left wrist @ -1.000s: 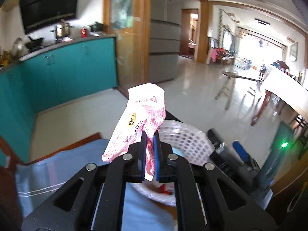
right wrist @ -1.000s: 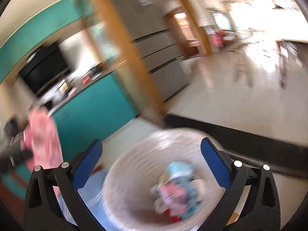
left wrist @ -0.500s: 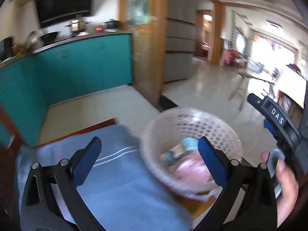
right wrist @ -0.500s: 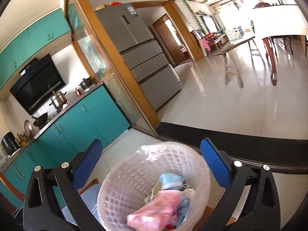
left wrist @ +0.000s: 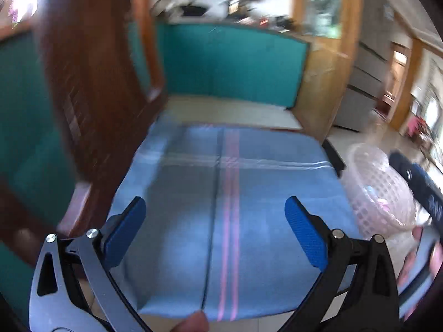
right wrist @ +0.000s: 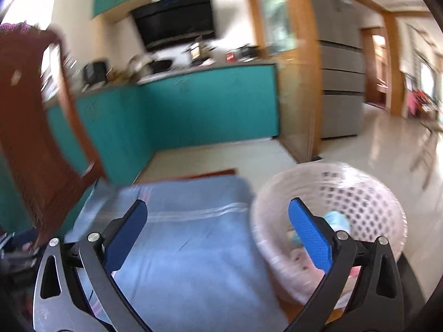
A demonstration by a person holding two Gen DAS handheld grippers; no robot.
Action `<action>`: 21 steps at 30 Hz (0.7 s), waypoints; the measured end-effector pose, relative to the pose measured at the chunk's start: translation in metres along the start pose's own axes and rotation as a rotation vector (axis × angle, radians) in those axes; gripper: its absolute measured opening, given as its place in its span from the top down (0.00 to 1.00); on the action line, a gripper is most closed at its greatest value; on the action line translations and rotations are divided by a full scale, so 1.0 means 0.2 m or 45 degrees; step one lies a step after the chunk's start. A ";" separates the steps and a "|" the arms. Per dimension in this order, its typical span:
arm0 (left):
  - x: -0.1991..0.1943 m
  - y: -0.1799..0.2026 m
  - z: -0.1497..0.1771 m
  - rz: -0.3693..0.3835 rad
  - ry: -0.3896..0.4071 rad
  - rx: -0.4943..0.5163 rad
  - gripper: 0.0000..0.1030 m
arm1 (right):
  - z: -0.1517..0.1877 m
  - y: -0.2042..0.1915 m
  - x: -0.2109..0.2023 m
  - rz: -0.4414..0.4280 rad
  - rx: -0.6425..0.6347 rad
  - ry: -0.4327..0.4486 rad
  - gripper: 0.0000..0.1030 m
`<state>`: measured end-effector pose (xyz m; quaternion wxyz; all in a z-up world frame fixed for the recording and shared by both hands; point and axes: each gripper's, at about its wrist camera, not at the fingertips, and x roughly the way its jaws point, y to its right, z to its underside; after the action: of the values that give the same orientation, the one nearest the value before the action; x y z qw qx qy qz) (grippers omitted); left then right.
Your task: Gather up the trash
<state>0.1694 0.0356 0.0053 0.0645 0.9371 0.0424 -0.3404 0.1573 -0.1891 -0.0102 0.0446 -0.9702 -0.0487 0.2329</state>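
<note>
Teal kitchen cabinets and a pale tiled floor are seen, blurred, behind a bench covered by a blue striped cloth [left wrist: 229, 210]. Trash [right wrist: 336, 220], pale blue and pink wrappers, is seen lying inside a white perforated plastic basket [right wrist: 368, 193] at the bench's right edge. It is judged light, soft and crinkly, best pinched by a loose fold. No trash is seen on the cloth. The left hand-held gripper [left wrist: 214, 231] and right hand-held gripper [right wrist: 217, 231] are both held wide and empty.
</note>
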 end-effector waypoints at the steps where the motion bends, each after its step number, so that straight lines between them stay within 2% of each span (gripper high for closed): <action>1: 0.00 -0.05 0.01 -0.002 -0.005 -0.034 0.03 | 0.01 -0.04 0.01 -0.032 -0.021 -0.031 0.03; 4: 0.00 -0.04 0.03 -0.050 0.022 0.023 0.03 | 0.05 -0.12 0.05 -0.052 -0.028 -0.132 0.03; 6: 0.01 -0.02 0.04 -0.048 0.014 0.064 0.03 | 0.07 -0.17 0.08 -0.055 -0.048 -0.174 0.03; 11: 0.03 -0.01 0.05 -0.034 -0.009 0.051 0.03 | 0.10 -0.25 0.10 -0.014 -0.089 -0.165 0.03; 21: 0.03 -0.02 0.05 -0.020 -0.015 0.035 0.03 | 0.11 -0.25 0.13 0.014 -0.112 -0.176 0.03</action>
<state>0.1671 0.0380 -0.0055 0.0494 0.9355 0.0446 -0.3469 0.1669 -0.1351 -0.0370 -0.0026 -0.9532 -0.0564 0.2971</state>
